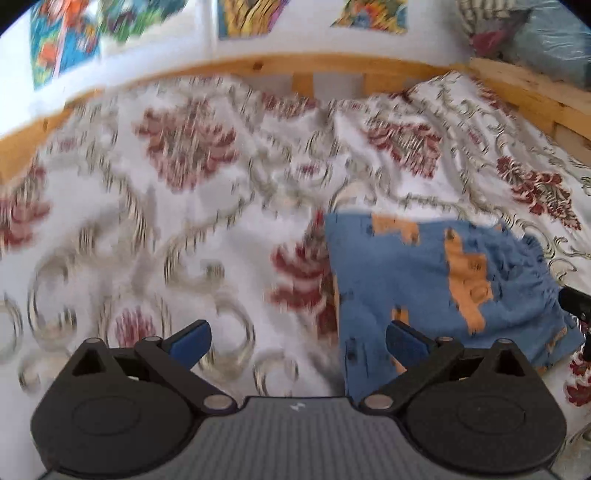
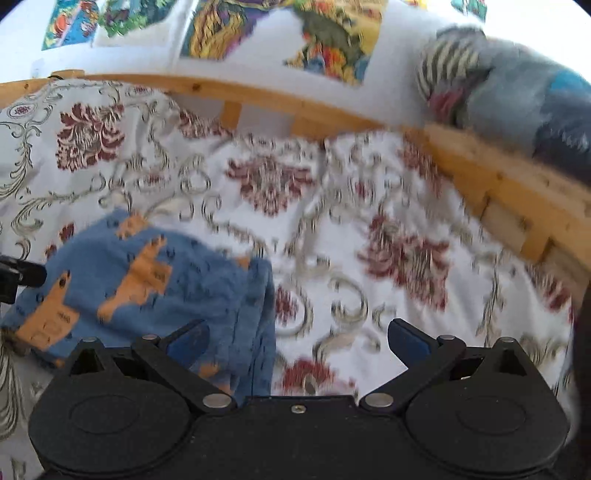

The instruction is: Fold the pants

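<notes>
Left wrist view first: the left gripper (image 1: 298, 341) has its jaws spread wide with nothing between them, hovering over the bed. The pants (image 1: 436, 291), blue with orange patches, lie in a folded bundle on the floral bedspread (image 1: 177, 206), off to the right of the gripper, and its right blue pad overlaps the pants' lower left corner in the picture. Can't tell if it's actually touching the cloth. A bit of the right gripper (image 1: 576, 306) pokes in at the right edge, next to the pants. Behind the bedspread there's a wooden bed rail (image 1: 258, 66), then a white wall with three colourful posters (image 1: 243, 16) in sight. Top right, a striped and grey bundle (image 1: 517, 33) sits on the rail corner.

Right wrist view: the right gripper (image 2: 298, 341) is also gaping wide, empty. Here the pants (image 2: 147, 280) sit to the left, with the left pad over their lower edge. A dark piece of the left gripper (image 2: 22, 275) shows at the left edge, at the pants' left end. This view has more of the rail (image 2: 498, 184) running down the right side, which the left view barely gets. Same bundle (image 2: 509, 96) on top of it.

One pair of pants, two grippers. Both shots are pretty blurry.
</notes>
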Tool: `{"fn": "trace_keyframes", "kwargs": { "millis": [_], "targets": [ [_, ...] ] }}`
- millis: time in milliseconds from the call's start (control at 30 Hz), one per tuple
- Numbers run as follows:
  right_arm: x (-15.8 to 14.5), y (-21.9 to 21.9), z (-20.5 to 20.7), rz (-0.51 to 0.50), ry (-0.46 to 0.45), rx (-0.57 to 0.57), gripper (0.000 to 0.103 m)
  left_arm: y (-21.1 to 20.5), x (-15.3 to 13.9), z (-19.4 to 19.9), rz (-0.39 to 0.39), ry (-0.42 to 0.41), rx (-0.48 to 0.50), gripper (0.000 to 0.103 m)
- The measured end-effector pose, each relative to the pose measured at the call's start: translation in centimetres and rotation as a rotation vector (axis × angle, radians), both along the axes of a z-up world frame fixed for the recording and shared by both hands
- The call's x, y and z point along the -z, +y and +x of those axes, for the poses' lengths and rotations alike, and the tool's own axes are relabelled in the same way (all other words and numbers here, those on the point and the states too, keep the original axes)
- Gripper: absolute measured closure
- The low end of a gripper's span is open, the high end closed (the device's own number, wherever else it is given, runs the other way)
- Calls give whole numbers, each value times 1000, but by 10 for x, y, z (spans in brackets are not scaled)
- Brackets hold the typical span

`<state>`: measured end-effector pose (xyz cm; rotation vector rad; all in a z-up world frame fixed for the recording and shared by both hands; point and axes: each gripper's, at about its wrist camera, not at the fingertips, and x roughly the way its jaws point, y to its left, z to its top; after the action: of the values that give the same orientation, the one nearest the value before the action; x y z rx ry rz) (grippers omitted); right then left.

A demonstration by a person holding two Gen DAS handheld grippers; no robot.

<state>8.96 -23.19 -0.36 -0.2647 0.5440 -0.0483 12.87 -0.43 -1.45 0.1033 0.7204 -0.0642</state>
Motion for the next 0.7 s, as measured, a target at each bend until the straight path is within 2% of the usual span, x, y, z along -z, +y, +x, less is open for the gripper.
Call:
{"fn": "trace_keyframes", "kwargs": {
  "millis": [133, 233, 333, 500, 700],
  "targets": [
    [-2, 7, 21, -43, -34, -9, 1, -9, -12, 23, -4, -41, 48, 0],
    [3, 13, 38, -96, -58, -7, 1, -20, -9, 47, -23, -74, 58, 0],
    [9, 17, 55, -124, -51, -3, 1, -29, 3, 74, -20, -32, 37, 0],
    [27, 17, 71, -169, -18, -7, 1, -34, 27, 92, 42, 5, 8, 0],
    [39, 15, 73, -155, -6, -7, 1, -17, 36, 97, -65, 54, -30, 0]
  ]
}}
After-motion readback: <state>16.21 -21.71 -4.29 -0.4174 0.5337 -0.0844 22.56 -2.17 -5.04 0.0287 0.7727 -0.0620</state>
